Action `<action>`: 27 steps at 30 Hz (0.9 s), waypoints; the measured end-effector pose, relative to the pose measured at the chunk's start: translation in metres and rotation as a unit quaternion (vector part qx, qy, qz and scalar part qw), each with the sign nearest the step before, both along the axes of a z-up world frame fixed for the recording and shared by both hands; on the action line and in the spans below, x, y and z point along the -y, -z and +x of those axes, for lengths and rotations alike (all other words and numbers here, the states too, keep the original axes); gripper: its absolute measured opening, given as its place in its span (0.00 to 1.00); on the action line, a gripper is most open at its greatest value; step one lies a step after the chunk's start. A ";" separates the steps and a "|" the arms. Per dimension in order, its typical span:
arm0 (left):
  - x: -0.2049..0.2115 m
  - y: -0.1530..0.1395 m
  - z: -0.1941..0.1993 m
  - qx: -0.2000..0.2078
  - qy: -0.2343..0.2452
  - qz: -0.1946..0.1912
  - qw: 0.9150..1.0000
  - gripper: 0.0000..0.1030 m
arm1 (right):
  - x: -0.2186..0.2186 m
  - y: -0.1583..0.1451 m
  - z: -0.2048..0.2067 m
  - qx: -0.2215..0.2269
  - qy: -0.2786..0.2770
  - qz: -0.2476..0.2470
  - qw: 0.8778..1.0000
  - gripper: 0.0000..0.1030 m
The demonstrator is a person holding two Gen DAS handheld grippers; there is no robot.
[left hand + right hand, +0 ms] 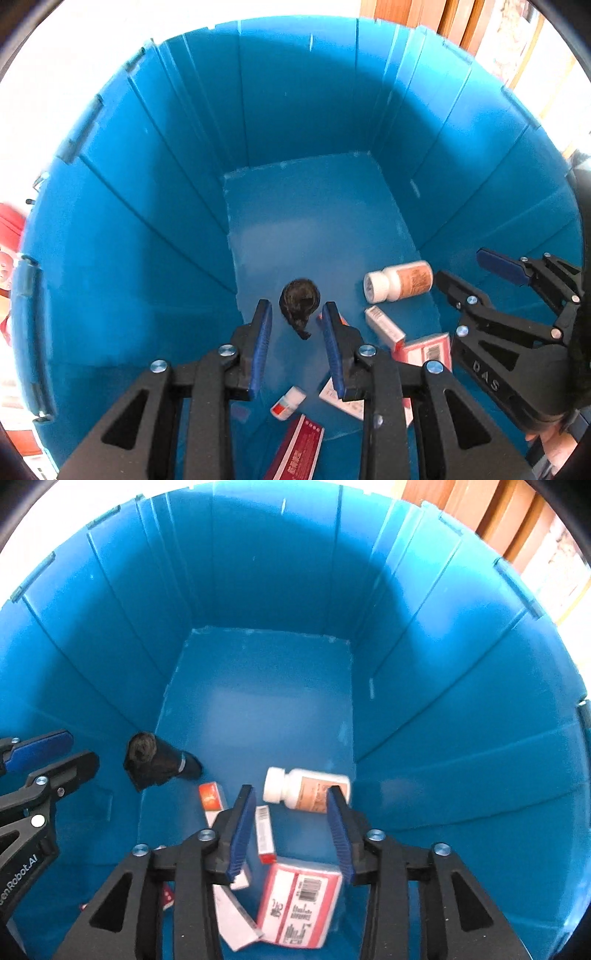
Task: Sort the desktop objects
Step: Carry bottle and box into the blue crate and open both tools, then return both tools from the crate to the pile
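Note:
Both grippers hang inside a deep blue bin (pixel 147 221), also seen in the right wrist view (pixel 461 701). My left gripper (pixel 297 314) is open and empty above a black brush-like object (pixel 299 297), which stands on the bin floor (pixel 155 760). My right gripper (pixel 291 801) is open and empty above a white pill bottle with an orange label (pixel 306 788) lying on its side (pixel 397 280). A red and white box (pixel 299 904) and a narrow red and white box (pixel 264 834) lie below it. The right gripper shows in the left wrist view (pixel 461 269).
On the bin floor lie a small white bottle (pixel 288 402), a red tube box (pixel 299 450), a small orange box (pixel 211 797) and white cartons (pixel 236 919). The far half of the floor is bare. Wooden furniture (pixel 480 513) shows beyond the rim.

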State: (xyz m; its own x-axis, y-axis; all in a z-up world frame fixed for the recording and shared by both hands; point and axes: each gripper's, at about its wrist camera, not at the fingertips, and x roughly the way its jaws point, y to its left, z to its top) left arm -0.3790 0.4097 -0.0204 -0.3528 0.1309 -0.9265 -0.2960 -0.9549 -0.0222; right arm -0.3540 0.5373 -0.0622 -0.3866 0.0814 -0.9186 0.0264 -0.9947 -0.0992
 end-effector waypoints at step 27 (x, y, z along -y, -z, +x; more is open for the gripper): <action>0.198 -0.131 0.213 -0.336 -0.106 0.097 0.931 0.65 | 0.098 -0.151 0.188 -0.308 -0.099 -0.101 0.941 1.00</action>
State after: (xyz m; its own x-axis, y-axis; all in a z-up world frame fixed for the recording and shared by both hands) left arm -0.1660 0.2121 0.1109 -0.8809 0.1339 -0.4539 -0.1100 -0.9908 -0.0789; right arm -0.1664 0.4397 0.0887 -0.8401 -0.1996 -0.5045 0.2120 -0.9767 0.0333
